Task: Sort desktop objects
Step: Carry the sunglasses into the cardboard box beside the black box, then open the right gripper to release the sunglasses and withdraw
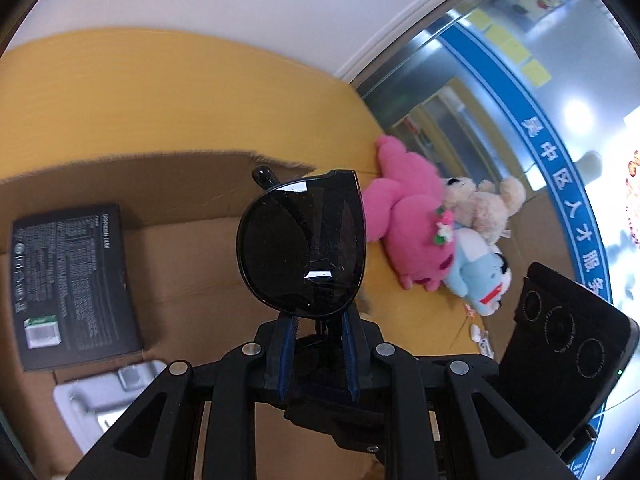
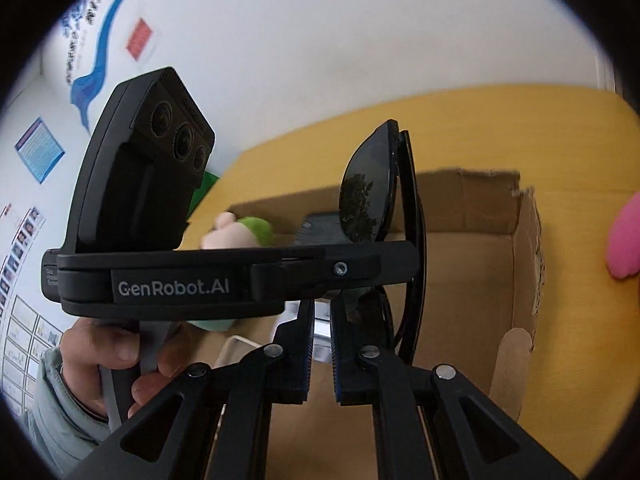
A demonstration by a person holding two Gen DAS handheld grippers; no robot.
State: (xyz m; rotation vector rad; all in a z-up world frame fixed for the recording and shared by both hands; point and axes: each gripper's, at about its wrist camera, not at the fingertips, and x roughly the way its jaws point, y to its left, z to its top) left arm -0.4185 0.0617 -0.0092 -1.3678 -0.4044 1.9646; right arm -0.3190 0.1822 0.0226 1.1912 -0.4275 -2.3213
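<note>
My left gripper is shut on black sunglasses and holds them up above an open cardboard box. In the right wrist view the same sunglasses stand edge-on, gripped by the left gripper's body. My right gripper sits just under them, its fingers narrowly apart and close to the lower lens; I cannot tell if they touch it. The box lies below.
A black product box and a grey tray lie inside the cardboard box. Pink, beige and blue plush toys lie on the yellow table. A green plush lies left of the box.
</note>
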